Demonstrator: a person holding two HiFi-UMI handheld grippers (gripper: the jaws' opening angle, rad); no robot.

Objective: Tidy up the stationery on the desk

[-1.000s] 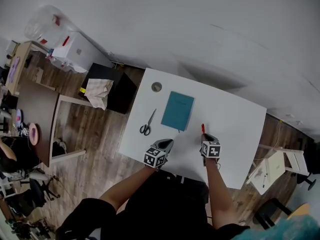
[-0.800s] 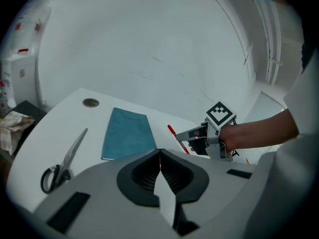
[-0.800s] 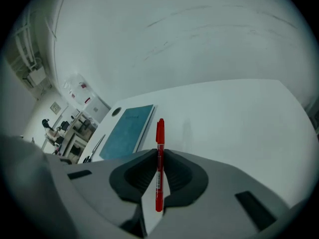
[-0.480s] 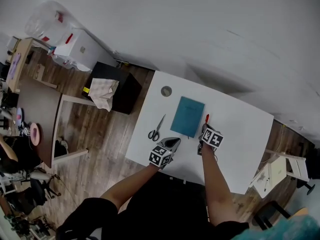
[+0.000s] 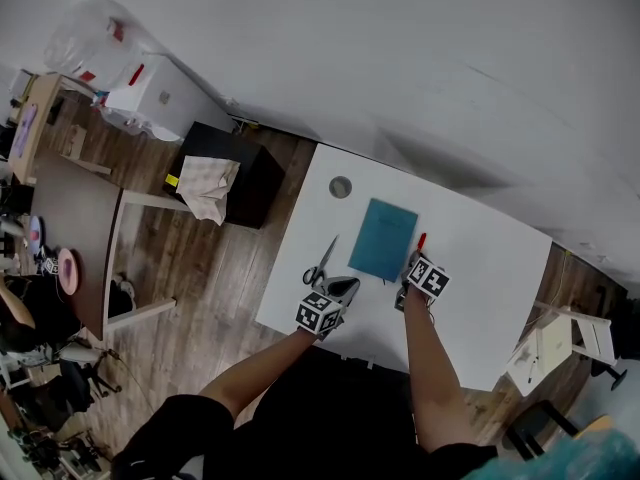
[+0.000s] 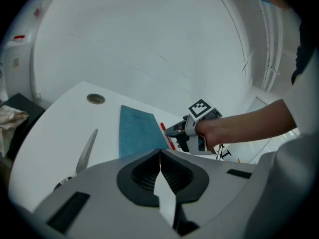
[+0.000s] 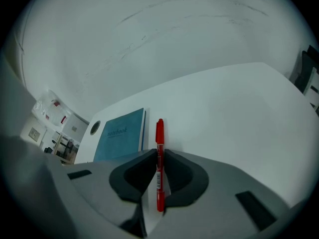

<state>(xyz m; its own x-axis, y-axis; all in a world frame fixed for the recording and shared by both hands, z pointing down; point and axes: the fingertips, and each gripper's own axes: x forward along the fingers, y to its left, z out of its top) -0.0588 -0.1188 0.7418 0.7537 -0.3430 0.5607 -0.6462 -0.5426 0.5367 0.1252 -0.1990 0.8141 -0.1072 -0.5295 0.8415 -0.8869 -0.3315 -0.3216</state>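
**White desk, wall-side: pen in right claw beside notebook**

White desk [image 7: 224, 113] stands against a pale wall, on wood flooring. A teal notebook [image 7: 119, 133] lies flat near the desk's middle, with a round cable hole [image 6: 95, 98] beyond its far left corner. Scissors [image 6: 85, 151] lie apart to the notebook's left, blades pointing away from the person.

Right claw [image 7: 158, 156]: gripping a red pen [image 7: 159, 133] at mid-barrel. The capped end sticks out forward, parallel to the notebook's right edge and just beside it. Cannot tell whether the pen touches the desk.

Left claw [image 6: 160, 153]: jaws fully together, nothing between them. It sits over the near desk edge, between the scissors and the notebook's near end.
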